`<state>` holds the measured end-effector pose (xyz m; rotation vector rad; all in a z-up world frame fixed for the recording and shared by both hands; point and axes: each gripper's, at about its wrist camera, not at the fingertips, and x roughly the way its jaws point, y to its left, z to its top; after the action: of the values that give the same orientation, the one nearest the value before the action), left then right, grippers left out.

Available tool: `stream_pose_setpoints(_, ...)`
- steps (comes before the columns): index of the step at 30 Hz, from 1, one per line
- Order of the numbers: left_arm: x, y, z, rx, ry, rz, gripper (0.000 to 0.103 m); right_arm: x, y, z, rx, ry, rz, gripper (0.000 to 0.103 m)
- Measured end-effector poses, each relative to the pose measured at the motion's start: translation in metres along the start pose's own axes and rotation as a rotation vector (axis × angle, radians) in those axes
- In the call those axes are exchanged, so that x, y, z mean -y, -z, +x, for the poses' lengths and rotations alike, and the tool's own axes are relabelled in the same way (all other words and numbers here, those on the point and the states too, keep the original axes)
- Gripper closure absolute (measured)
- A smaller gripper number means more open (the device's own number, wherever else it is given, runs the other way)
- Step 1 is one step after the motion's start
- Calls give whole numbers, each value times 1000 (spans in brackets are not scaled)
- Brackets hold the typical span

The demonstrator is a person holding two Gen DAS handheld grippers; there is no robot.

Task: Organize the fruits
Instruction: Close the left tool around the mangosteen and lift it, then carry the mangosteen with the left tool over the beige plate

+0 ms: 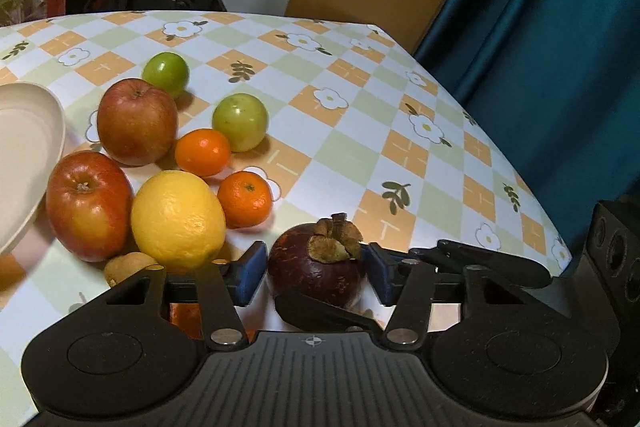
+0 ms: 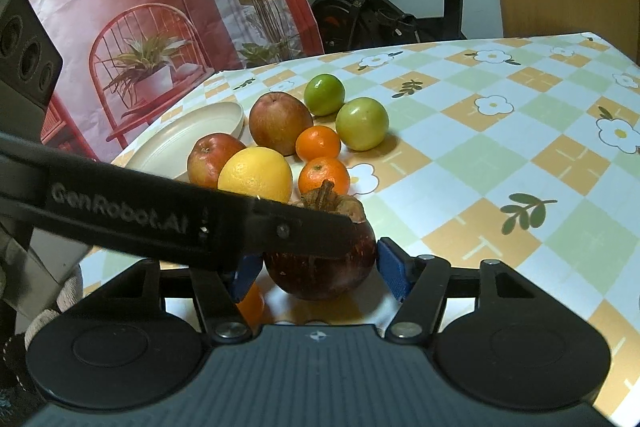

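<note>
Between the blue pads of the left gripper (image 1: 316,277) sits a dark purple mangosteen (image 1: 318,267) with its dried brown calyx up; the pads stand just beside its flanks, and whether they press on the skin or leave a sliver of gap cannot be made out. The same fruit lies between the pads of the right gripper (image 2: 318,273), where the right-hand pad meets its side, while the left-hand pad and the fruit's upper left are hidden behind the left gripper's black finger crossing the view, so that grip cannot be judged either. In the left wrist view a black finger of the right gripper lies across the mangosteen's lower front. Just left of the left jaws a small tan-brown fruit (image 1: 128,267) is half covered by the gripper body, too hidden to name. Beyond it, left and ahead of the jaws, come a yellow lemon (image 1: 178,217) and a red apple (image 1: 88,205), then two mandarins (image 1: 246,199), a second apple (image 1: 136,121), and farthest two green round fruits (image 1: 240,121). A cream plate (image 1: 28,155) is cut off by the left edge. All rest on a checked floral tablecloth (image 1: 360,155). An orange patch under the right gripper's left linkage is unclear.
</note>
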<state>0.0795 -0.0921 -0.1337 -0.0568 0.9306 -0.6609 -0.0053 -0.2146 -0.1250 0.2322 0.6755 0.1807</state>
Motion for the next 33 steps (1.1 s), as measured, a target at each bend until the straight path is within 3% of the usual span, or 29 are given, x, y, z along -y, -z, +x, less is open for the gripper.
stream_pose_setpoints(11,0,0,-2,14,19,-5,47,0,-1,0,0,0,17,38)
stream_pose_setpoints(20,-6,-14,-37,108,35,-3,49,-12,-17,-12,42,16,-8,38)
stream_pose_setpoints(27,-36,-29,-82,185,7,-44,49,-41,-46,-10,71,-19,-92,38)
stream_pose_setpoints(33,-84,-38,-123,238,-65,-104,49,-79,-78,15,67,-100,-163,38)
